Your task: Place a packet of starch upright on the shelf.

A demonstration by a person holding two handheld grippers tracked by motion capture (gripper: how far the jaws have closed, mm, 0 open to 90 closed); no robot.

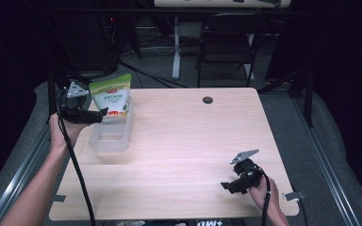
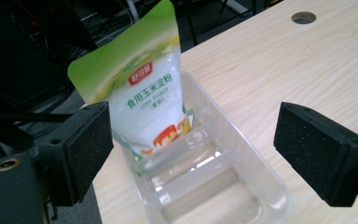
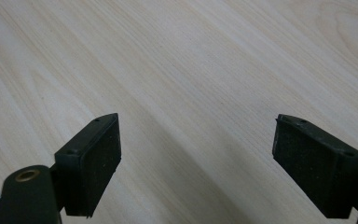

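With the left claw (image 2: 191, 154) spread and clear of the starch pouch (image 2: 144, 100) standing in the clear tray (image 2: 261, 172), we should back off straight so nothing tips, the right claw (image 3: 196, 163) resting spread.

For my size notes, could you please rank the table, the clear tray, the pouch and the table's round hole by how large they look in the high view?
1. Table
2. Tray
3. Pouch, close to the tray, so that order is unsure
4. Hole
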